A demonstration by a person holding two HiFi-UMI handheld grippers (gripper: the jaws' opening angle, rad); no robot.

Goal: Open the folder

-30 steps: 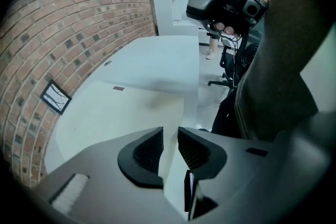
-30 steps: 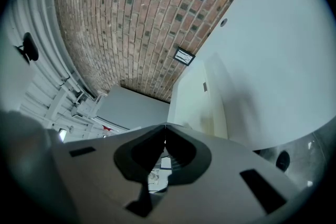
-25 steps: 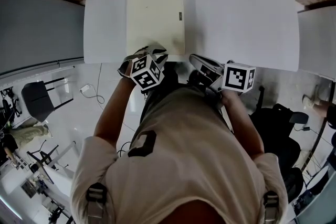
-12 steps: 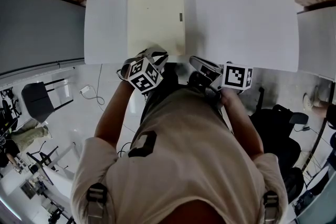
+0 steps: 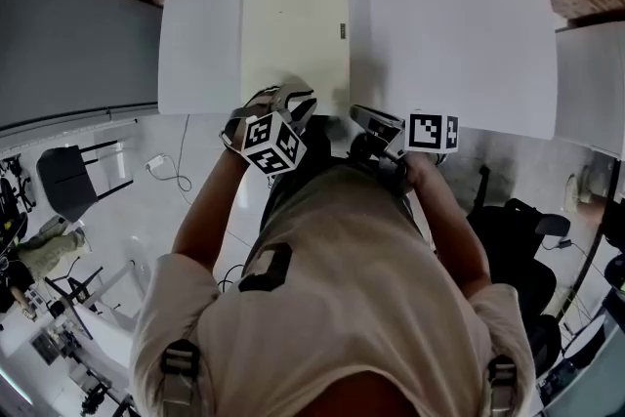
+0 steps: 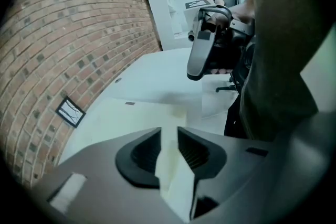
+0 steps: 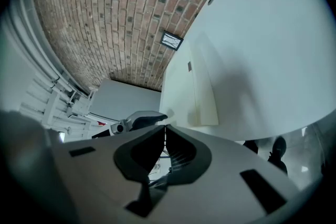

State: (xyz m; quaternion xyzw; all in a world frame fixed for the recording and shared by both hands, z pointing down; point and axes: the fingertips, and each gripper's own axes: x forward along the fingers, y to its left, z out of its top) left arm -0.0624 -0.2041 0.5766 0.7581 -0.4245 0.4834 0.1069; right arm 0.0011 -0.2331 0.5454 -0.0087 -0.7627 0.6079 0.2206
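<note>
Folder point(image 5: 293, 29), flat cream rectangle, on smooth white table point(image 5: 469, 34)

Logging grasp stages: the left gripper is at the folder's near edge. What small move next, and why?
Probably lift the left gripper, peeling the cover up: its jaws have just been closing and now pinch the near edge of the folder. The right gripper is shut and empty.

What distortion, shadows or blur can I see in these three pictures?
Head view: a strong fisheye bends the edges of the white table. Left gripper view: dark round vignette, and the folder edge nearest the lens is soft. Right gripper view: a soft grey shadow lies on the table beside the folder.
</note>
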